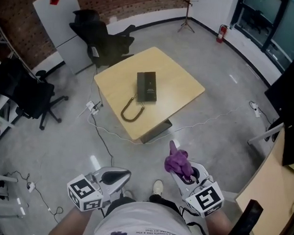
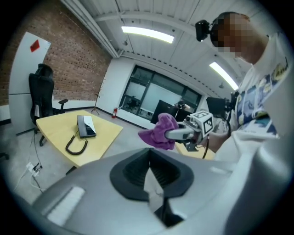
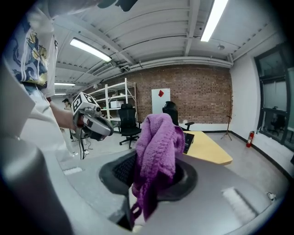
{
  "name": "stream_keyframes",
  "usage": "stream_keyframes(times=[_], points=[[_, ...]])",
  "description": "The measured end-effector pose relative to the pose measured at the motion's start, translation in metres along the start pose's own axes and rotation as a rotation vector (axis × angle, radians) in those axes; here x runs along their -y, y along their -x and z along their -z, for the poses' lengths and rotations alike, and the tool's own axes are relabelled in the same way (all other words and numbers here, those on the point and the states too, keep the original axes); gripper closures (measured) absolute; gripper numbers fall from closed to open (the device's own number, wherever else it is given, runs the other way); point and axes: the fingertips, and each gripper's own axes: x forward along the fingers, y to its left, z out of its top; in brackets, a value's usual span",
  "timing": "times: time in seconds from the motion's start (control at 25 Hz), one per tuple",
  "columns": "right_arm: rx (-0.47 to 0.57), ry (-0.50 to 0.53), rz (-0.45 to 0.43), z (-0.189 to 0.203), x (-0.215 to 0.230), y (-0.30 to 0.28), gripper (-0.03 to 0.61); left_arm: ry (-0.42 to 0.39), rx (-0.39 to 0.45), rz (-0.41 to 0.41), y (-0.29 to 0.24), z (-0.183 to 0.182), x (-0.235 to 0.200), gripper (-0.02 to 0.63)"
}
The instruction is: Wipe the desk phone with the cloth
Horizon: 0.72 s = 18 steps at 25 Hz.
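A dark desk phone (image 1: 146, 86) with a coiled cord (image 1: 131, 111) lies on a yellow square table (image 1: 180, 82), well ahead of both grippers. My right gripper (image 1: 178, 165) is shut on a purple cloth (image 1: 177, 160), which bunches up between its jaws (image 3: 157, 151). My left gripper (image 1: 127, 174) is shut with nothing in it, held low at the left beside my body. In the left gripper view the phone (image 2: 86, 125) and table (image 2: 55, 126) lie to the left, and the cloth (image 2: 160, 131) in the right gripper shows at centre.
Black office chairs (image 1: 29, 92) stand left of the table, and another (image 1: 104, 37) behind it by a white board (image 1: 64, 16). Cables (image 1: 100, 132) trail over the grey floor. A wooden desk edge (image 1: 267, 193) lies at the right.
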Motion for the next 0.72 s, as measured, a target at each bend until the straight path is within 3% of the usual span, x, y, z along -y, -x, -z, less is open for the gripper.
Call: stream_keyframes(times=[0.36,0.72], points=[[0.028,0.026,0.106,-0.025,-0.070,0.008,0.472,-0.070,0.063,0.114,0.054,-0.009,0.026,0.607],[0.009,0.045,0.134,-0.036,-0.152,0.005,0.473,-0.075,0.018,0.200,0.101,0.027,0.039,0.607]])
